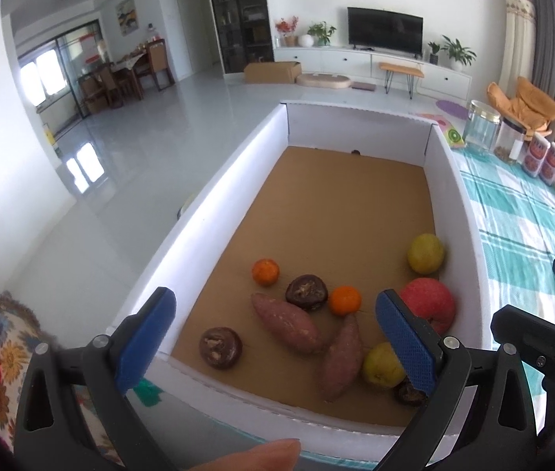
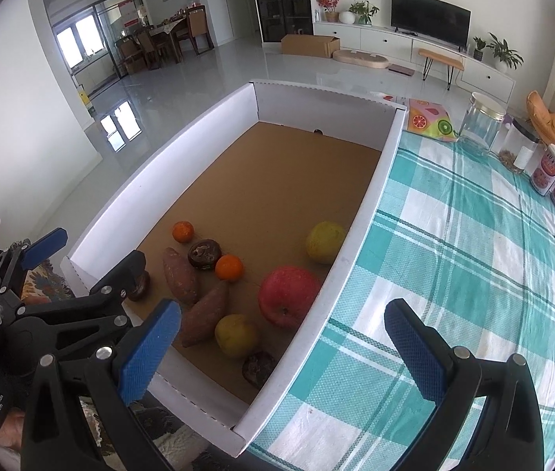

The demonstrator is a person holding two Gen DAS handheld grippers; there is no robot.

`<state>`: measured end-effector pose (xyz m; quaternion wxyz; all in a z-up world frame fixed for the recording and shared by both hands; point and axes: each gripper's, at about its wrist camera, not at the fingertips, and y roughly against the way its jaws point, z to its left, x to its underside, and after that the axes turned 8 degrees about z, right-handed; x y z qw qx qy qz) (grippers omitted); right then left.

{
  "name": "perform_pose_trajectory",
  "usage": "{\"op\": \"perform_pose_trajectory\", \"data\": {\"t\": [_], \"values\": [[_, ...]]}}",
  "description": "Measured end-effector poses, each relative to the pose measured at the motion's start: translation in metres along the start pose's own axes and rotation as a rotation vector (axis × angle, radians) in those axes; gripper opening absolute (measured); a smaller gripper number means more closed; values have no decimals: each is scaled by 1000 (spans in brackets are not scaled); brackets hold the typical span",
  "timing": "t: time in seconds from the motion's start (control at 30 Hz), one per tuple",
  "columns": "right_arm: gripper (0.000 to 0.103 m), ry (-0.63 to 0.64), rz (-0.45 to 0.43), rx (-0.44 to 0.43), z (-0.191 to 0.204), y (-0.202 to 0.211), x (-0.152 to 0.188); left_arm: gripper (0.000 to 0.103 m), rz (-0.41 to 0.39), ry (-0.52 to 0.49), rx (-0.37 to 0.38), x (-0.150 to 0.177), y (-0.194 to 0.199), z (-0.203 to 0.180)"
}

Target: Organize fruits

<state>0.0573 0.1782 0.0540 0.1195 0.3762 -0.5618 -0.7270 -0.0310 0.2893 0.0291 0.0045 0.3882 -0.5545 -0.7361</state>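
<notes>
Both handheld tools share one build: the left gripper point(image 1: 275, 337) and right gripper point(image 2: 282, 347) have black plastic arms with triangular cut-outs, silver round screws at the joints, and blue finger pads point(image 2: 148, 353) with a fine diamond texture. The left body (seen from the right wrist) carries white lettering reading "Data Acquisition System".

The far half of the box point(image 2: 301, 106) floor lies bare, walled by white sides. Near the front, the red apple point(image 2: 289, 296) and sweet potatoes point(image 2: 181, 276) crowd together; the checked cloth point(image 2: 454, 274) beside it is open
</notes>
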Motion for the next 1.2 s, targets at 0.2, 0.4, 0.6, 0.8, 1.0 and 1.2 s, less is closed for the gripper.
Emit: {"op": "perform_pose_trajectory", "data": {"t": [0.2,0.4,0.6,0.8,1.0,1.2], "values": [[103,-10,22,2,6,2,-4,102,1,20,1,-4,3,9],[103,-11,21,6,13,4,-8,102,22,46,22,-6,3,18],[103,-16,19,11,14,4,-9,102,17,47,3,-5,3,21],[103,-19,27,21,14,1,-9,102,18,50,-1,-5,1,21],[103,-14,27,23,15,0,-8,102,22,47,-3,-6,-1,22],[103,-8,27,23,16,-1,-8,102,33,57,-4,-7,-2,23]]}}
